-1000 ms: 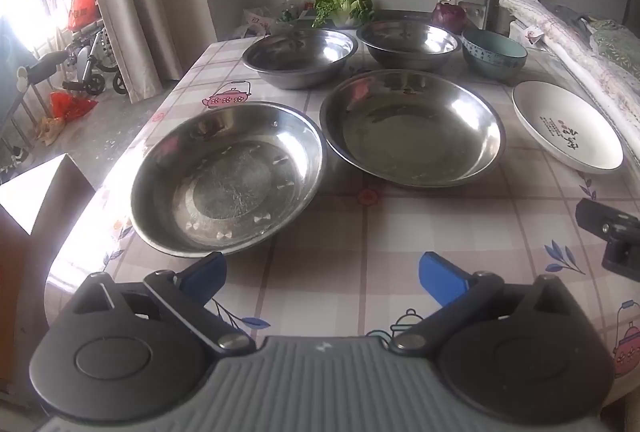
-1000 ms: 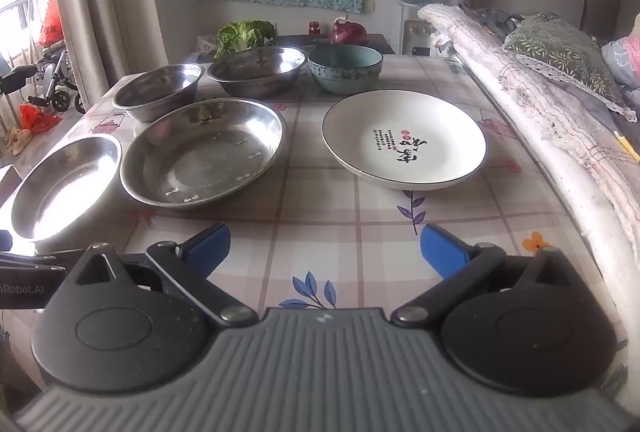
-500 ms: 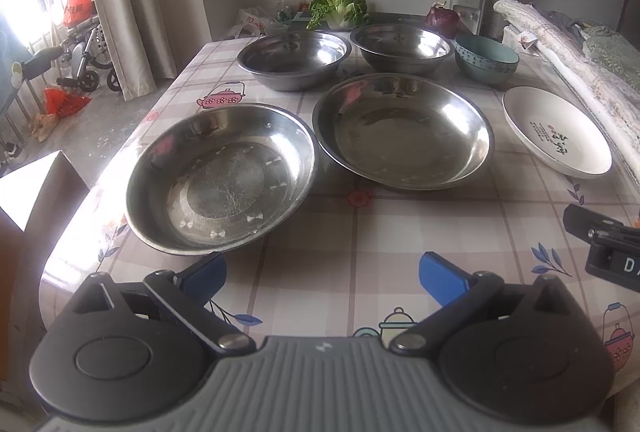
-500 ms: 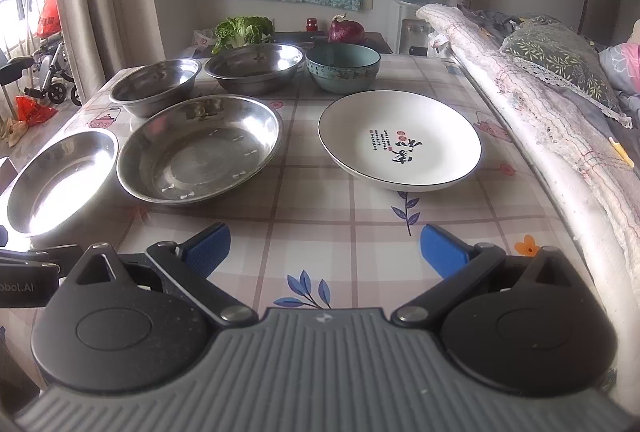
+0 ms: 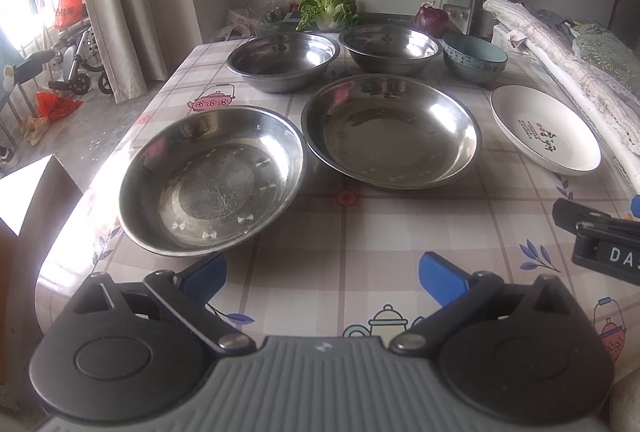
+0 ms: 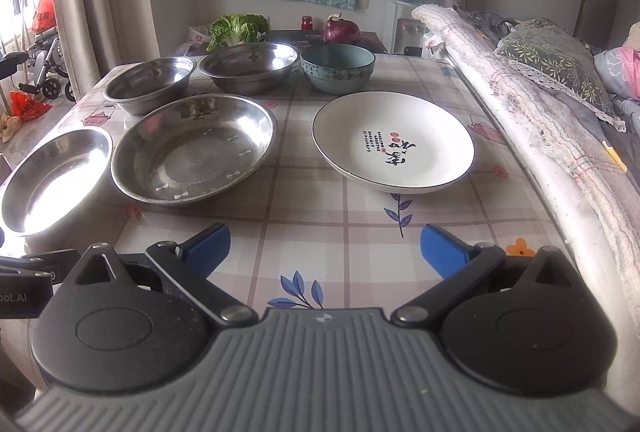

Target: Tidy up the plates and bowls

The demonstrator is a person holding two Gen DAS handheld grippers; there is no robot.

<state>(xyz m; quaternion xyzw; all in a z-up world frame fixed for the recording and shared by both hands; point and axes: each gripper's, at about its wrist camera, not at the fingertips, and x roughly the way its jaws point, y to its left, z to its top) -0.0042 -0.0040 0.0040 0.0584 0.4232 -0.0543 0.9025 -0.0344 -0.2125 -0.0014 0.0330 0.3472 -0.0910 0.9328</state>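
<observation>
Two shallow steel plates lie side by side on the table: the left steel plate (image 5: pixel 212 178) (image 6: pixel 52 176) and the larger middle steel plate (image 5: pixel 392 130) (image 6: pixel 196 152). Behind them stand two steel bowls (image 5: pixel 282 60) (image 5: pixel 390 48) and a teal ceramic bowl (image 5: pixel 474 57) (image 6: pixel 338 66). A white plate with black script (image 5: pixel 546 134) (image 6: pixel 394 142) rests at the right. My left gripper (image 5: pixel 322 276) is open just short of the left steel plate, holding nothing. My right gripper (image 6: pixel 324 248) is open, empty, in front of the white plate.
The checked tablecloth (image 6: pixel 328 216) covers the table; its left edge drops to the floor. A rolled quilt (image 6: pixel 540 120) borders the right side. Greens (image 6: pixel 240 28) and a red onion (image 6: pixel 340 30) sit behind the bowls. The right gripper's body (image 5: pixel 600 244) shows at the left view's right edge.
Both grippers have drawn back slightly and risen a little; the dishes appear marginally farther away. Nothing on the table has moved, and both grippers stay open.
</observation>
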